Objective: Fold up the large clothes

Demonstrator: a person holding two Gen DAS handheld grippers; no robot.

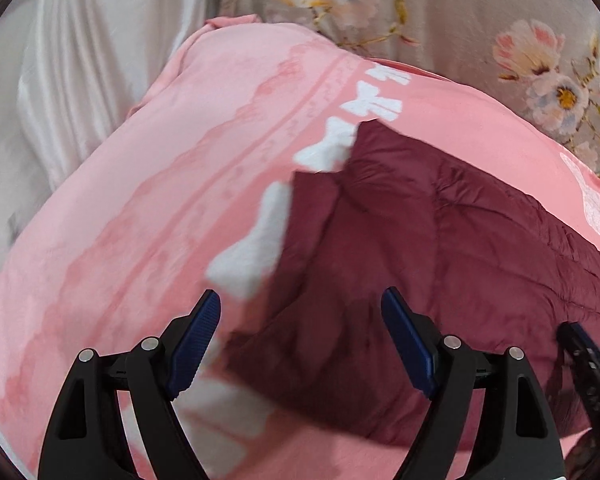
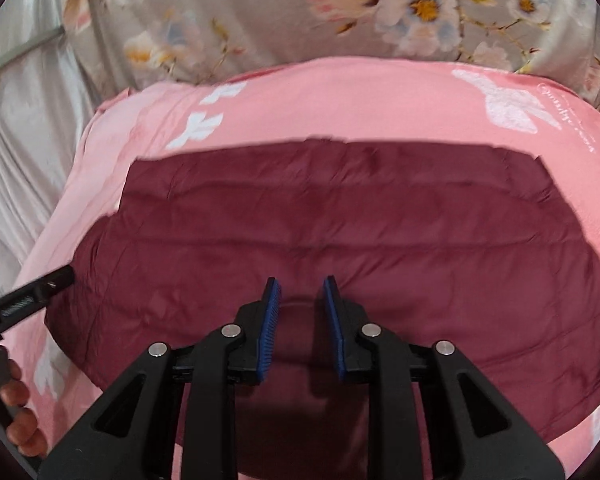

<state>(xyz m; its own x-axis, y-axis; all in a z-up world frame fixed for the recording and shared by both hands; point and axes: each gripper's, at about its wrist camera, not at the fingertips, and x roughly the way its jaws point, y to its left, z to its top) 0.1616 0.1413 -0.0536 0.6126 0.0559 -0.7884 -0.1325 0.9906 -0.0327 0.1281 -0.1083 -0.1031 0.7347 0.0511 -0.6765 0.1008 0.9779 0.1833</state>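
Here, closest to me, my right tool [image 2: 299, 292] hangs low over the maroon quilted jacket [image 2: 340, 232] with its blue pads [image 2: 271, 332] drawn near each other but not meeting; a narrow gap shows between them and nothing is pinched there. My left tool [image 1: 300, 304] has its pads [image 1: 196, 344] spread wide apart and holds nothing, hovering right above the jacket's near left edge, where maroon meets pink at about 9 o'clock of the tool.

The jacket lies flat as a broad folded slab on a pink blanket [image 2: 340, 104] printed with white shapes. In the right wrist view its far edge runs almost straight across from 10 to 2 o'clock, with a squared corner at each end; its left side curves down toward 8 o'clock, where the tip of my left tool [image 2: 56, 280] touches or nearly touches the fabric, I cannot tell which. My left hand [image 2: 18, 412] shows at 8 o'clock on the grip.

Pink blanket rings the jacket on the left, far and right sides, giving a band of open cloth beyond each edge. Past the blanket at 12 o'clock lies a grey floral bedsheet [image 2: 260, 12], and at 10 o'clock pale satin fabric [image 1: 80, 60] bunches in folds.
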